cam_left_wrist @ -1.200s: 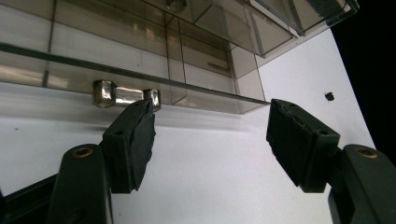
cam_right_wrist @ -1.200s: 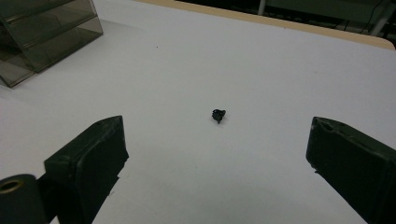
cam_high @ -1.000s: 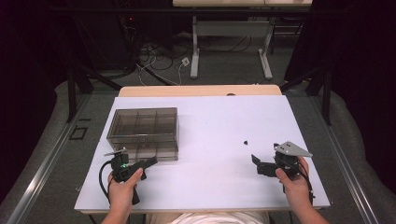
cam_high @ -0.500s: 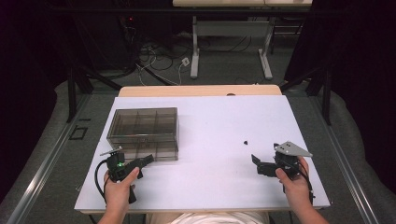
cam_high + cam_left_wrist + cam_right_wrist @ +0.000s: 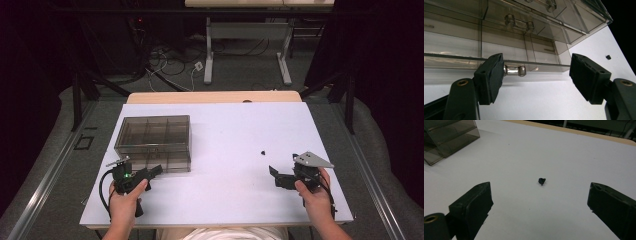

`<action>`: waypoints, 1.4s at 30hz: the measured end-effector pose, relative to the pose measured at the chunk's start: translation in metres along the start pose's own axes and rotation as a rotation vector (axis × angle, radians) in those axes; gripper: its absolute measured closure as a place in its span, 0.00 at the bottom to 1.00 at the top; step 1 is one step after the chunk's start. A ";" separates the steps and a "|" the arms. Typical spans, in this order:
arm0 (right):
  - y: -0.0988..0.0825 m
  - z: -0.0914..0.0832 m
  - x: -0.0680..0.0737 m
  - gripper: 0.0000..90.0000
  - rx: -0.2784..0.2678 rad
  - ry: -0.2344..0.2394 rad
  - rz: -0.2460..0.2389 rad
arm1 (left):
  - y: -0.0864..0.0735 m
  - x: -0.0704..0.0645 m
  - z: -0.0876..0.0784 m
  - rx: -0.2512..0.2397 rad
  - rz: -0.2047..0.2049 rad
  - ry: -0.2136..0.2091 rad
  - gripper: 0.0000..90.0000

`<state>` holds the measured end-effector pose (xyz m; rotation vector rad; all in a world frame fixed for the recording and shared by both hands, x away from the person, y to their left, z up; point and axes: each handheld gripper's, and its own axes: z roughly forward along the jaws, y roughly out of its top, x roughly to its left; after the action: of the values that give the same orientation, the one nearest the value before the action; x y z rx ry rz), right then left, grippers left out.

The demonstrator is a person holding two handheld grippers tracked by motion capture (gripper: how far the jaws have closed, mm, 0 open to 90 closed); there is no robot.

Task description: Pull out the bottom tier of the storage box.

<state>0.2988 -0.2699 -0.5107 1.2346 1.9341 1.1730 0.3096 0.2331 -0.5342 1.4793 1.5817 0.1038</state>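
A smoky see-through compartment box (image 5: 154,140) with its lid down lies on the left half of the white table (image 5: 230,125). My left gripper (image 5: 154,171) is just in front of the box's near edge, open. In the left gripper view its jaws (image 5: 536,77) frame the front wall of the box (image 5: 524,30), and a small clear latch (image 5: 515,70) sits beside the left jaw. A tiny black part (image 5: 263,151) lies alone right of centre. My right gripper (image 5: 274,176) is open and points toward it from the near right. The small black part (image 5: 541,180) lies ahead of the right gripper (image 5: 540,207).
A wooden strip (image 5: 215,97) runs along the table's far edge. Beyond it are desk legs and cables on the floor (image 5: 200,65). The box's corner (image 5: 449,137) shows at the top left of the right gripper view. The small black part (image 5: 608,57) lies far right in the left gripper view.
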 end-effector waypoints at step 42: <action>-0.002 0.003 0.001 0.06 0.019 -0.004 0.002 | 0.042 0.023 -0.016 -0.009 0.160 0.182 0.29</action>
<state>0.2999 -0.2681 -0.5137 1.2479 1.9455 1.1552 0.3338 0.2711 -0.5124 1.6252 1.6005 0.3452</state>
